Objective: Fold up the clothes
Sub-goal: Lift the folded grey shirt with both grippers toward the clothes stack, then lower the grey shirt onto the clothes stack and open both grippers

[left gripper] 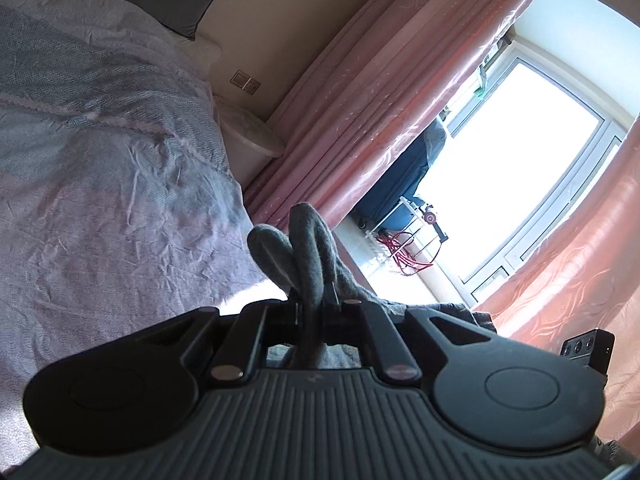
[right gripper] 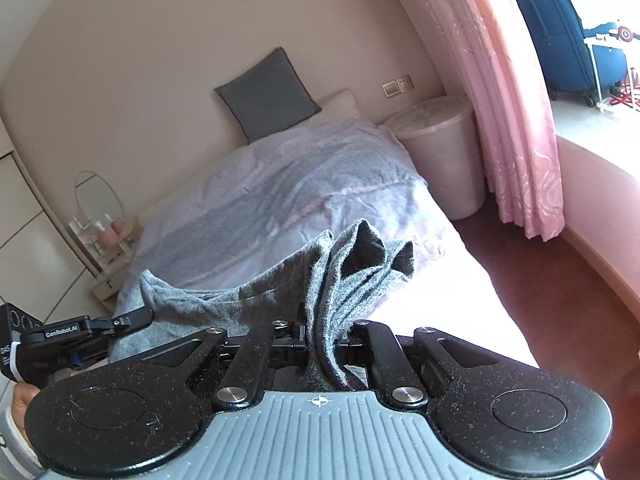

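The left gripper (left gripper: 316, 308) has its jaws pressed together on a fold of the grey knit garment (left gripper: 308, 256); two rounded loops of the cloth stand up just past the fingertips, and more of it trails off to the right behind the linkage. The right gripper (right gripper: 320, 336) is likewise clamped on the same grey knit garment (right gripper: 340, 276); here the fabric bunches into several pleats that rise above the jaws, with two dark pointed folds at the top, while a long span runs leftward to the other tool, whose black body shows at the lower left of the right wrist view. So there is one garment, held up off the bed between two pinching grippers; no other piece of clothing can be made out.

Beneath and beyond lies the bed (right gripper: 280, 184), covered in a wrinkled lilac spread; one grey cushion (right gripper: 268, 96) leans on the headboard wall with a white pillow (right gripper: 340, 104) just beside it. The bed's near right edge drops to a strip of reddish floor (right gripper: 540, 288), and sunlight falls across that corner. One pale lidded bin (right gripper: 444, 152) stands between the bed head and the pink curtain (right gripper: 508, 100); a second curtain panel hangs at the right in the left wrist view, with the bright window (left gripper: 508, 168) between them. A blue suitcase (right gripper: 560, 32) sits on the sill ledge. At the far left, an oval mirror (right gripper: 98, 196) and small bottles crowd a low stand.
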Tool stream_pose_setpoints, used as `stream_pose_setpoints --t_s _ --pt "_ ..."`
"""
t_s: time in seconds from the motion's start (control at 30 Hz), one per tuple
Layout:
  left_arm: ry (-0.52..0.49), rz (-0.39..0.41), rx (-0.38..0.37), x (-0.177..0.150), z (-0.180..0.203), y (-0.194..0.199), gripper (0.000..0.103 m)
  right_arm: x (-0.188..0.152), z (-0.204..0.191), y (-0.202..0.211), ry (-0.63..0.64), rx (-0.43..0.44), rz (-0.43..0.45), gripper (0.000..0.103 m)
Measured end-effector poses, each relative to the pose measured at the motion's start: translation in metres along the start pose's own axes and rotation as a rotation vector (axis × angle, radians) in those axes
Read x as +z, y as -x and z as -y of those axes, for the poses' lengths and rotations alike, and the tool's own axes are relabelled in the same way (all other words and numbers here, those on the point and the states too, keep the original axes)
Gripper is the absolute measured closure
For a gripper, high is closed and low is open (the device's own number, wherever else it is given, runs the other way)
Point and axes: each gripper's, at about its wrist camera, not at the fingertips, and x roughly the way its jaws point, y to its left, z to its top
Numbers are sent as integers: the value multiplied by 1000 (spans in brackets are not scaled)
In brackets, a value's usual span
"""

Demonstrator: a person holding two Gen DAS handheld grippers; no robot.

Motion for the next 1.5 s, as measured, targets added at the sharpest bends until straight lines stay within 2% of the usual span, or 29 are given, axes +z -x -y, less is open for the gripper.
stream_pose_setpoints --t_s 0.07,0.13,0.17,0.2,0.23,0.27,0.37,0.43,0.53,0.6,0.63,0.73,0.83,0.93,1.0,1.1,1.2,1.23,1.33,1.43,1.5 --pt "5 -13 39 -3 -9 -10 96 -7 8 -14 -10 -42 -13 96" --pt "13 -22 96 -6 -19 -18 89 -15 15 -24 -32 -70 -28 96" --pt "17 -25 131 -7 -23 -20 87 -16 18 -28 -45 -89 -36 84" --pt "25 -24 159 -6 -28 -20 86 -17 20 -29 -55 -139 -33 42" --pt "36 -19 182 -4 -31 -18 82 -16 20 -26 -58 -237 -11 22" --pt "41 -11 200 -2 -32 -14 82 -14 20 -22 -47 -309 28 15" --pt "7 24 208 10 -18 5 82 -2 14 -7 -15 -383 62 15" --pt "-57 26 164 15 3 14 82 2 -8 5 76 -371 86 17" --pt "-174 -47 108 11 40 6 82 -5 -43 -3 228 -314 42 24" --pt "-250 -106 129 3 54 -18 79 -15 -57 -24 288 -298 -5 28" --pt "-283 -126 157 -1 57 -30 79 -23 -58 -39 297 -319 -28 28" --pt "-326 -163 256 -14 48 -63 78 -39 -34 -67 232 -389 -66 28" --pt "-301 -153 296 -19 36 -58 77 -31 -15 -51 120 -464 -40 28" --pt "-279 -128 313 -18 39 -31 76 -25 -18 -19 147 -530 -6 28" --pt "-269 -117 329 -21 50 -5 76 -28 -30 8 144 -501 26 28" --pt "-242 -127 334 -34 66 24 76 -43 -62 42 151 -409 32 28" --pt "-240 -161 332 -52 76 31 75 -65 -87 45 201 -338 -11 28" --pt "-246 -178 344 -58 77 30 75 -74 -89 38 215 -341 -43 29" --pt "-249 -215 429 -71 78 33 75 -92 -75 25 221 -430 -94 28" --pt "-210 -214 444 -78 84 53 75 -93 -60 43 119 -453 -93 28" --pt "-208 -221 449 -87 93 65 75 -93 -70 60 138 -473 -78 29"
